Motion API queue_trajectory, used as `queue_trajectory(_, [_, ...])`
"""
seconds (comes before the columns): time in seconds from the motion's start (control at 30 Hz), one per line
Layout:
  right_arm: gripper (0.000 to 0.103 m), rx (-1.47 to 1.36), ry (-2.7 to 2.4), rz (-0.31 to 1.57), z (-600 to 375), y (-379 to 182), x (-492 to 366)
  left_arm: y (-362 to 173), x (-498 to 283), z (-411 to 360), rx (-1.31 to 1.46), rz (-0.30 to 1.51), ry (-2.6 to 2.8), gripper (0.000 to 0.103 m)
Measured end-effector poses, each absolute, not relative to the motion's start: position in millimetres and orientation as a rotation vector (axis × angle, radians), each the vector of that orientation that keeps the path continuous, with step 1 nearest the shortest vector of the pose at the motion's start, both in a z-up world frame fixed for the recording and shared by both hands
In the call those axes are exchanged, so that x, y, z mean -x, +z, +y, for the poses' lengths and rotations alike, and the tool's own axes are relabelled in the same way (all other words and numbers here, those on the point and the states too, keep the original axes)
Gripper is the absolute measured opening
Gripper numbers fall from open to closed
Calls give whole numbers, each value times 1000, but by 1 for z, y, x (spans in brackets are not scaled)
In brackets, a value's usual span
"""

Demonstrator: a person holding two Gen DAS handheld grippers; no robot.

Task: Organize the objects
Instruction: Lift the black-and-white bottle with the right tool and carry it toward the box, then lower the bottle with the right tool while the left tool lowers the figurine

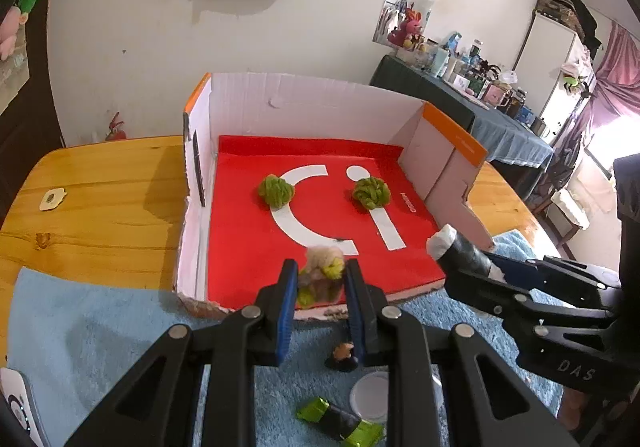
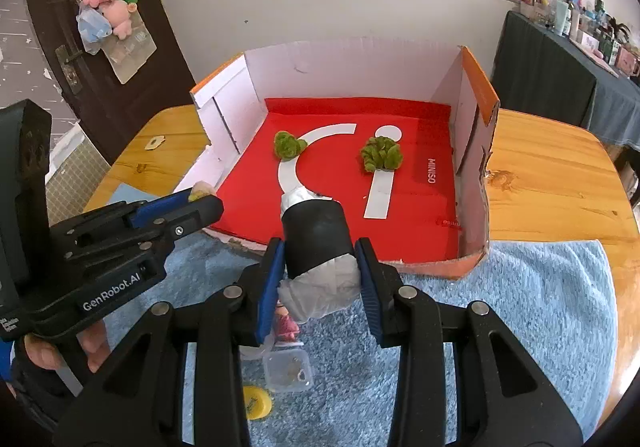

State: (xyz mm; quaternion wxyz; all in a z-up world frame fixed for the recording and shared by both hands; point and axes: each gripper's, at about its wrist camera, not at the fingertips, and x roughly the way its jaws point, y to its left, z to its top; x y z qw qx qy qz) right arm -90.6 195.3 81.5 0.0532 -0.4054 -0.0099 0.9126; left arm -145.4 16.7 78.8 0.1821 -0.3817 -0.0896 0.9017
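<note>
An open cardboard box [image 1: 312, 103] with a red floor [image 2: 412, 207] stands on the wooden table. Two green yarn balls [image 1: 276, 191] [image 1: 371, 192] lie inside it, also seen in the right wrist view [image 2: 289, 145] [image 2: 381, 154]. My left gripper [image 1: 322, 281] is shut on a beige and green yarn ball [image 1: 322, 271] over the box's front edge. My right gripper [image 2: 320, 267] is shut on a black and white wrapped roll [image 2: 318, 247] at the box's front edge; the roll also shows in the left wrist view [image 1: 460, 247].
A blue fluffy towel [image 2: 520, 307] covers the near table. On it lie a small clear container [image 2: 288, 369], a yellow disc [image 2: 256, 401], a small pink figure [image 2: 286, 323], a round lid [image 1: 370, 395], green foil pieces [image 1: 340, 421] and a small dark figure [image 1: 342, 357].
</note>
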Motion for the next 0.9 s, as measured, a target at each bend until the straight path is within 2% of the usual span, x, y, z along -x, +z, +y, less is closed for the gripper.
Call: queue_trajectory(0.9, [34, 1314, 2668, -24, 223, 65, 141, 66, 201, 28, 1168, -223, 2508, 25])
